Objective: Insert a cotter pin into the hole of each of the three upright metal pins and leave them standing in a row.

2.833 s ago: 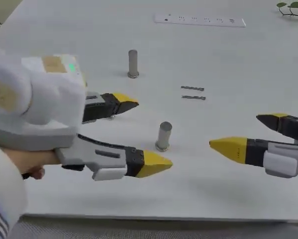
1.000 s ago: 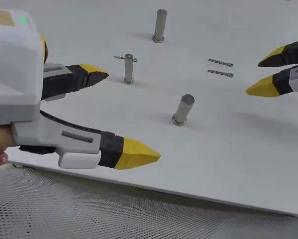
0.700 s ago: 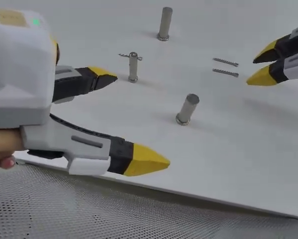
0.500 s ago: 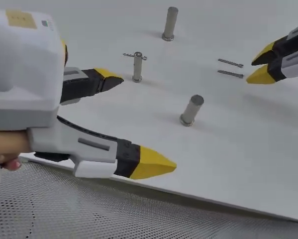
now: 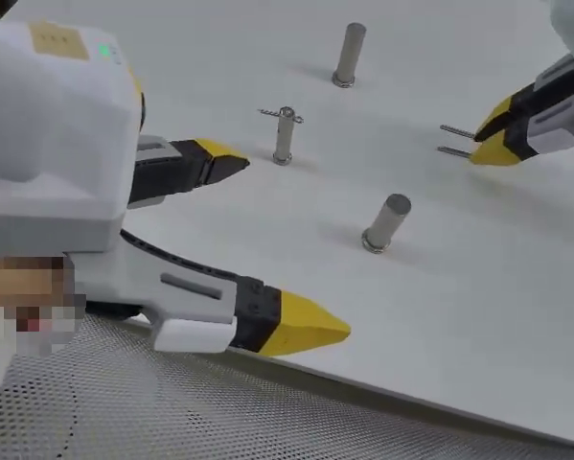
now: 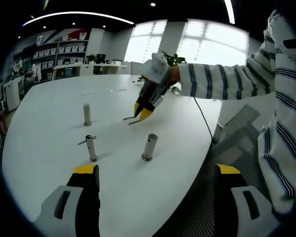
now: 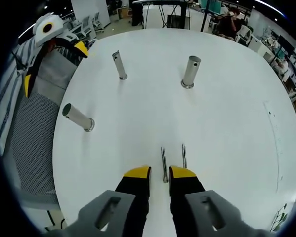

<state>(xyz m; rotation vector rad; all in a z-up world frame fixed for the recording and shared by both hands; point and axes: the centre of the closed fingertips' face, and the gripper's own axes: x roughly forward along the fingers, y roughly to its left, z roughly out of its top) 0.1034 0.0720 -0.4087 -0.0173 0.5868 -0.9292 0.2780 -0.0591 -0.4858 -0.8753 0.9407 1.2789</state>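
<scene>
Right gripper (image 7: 160,174) jaws slightly apart around one loose cotter pin (image 7: 163,163) on the white desk (image 7: 227,108), second cotter pin (image 7: 184,154) just beside, left gripper (image 5: 294,247) jaws wide open, empty, three metal pins (image 5: 387,222) upright, one already pinned

Hand-held gripper (image 7: 160,173) now astride cotter pin (image 7: 163,158)

**White worktop** (image 5: 478,287) with a rounded edge. Three metal pins stand upright on it, apart from one another. The near pin (image 5: 386,223) stands ahead of the gap between the left gripper's (image 5: 294,246) wide-set jaws. The middle pin (image 5: 285,135), with an inserted cotter pin (image 5: 280,115) through its head, stands ahead of one jaw. The far pin (image 5: 348,55) stands beyond both. At the right gripper (image 7: 159,173), two cotter pins lie flat, side by side. The inner cotter pin (image 7: 163,163) reaches between the jaw tips. The outer cotter pin (image 7: 184,155) lies just ahead of one tip.
</scene>
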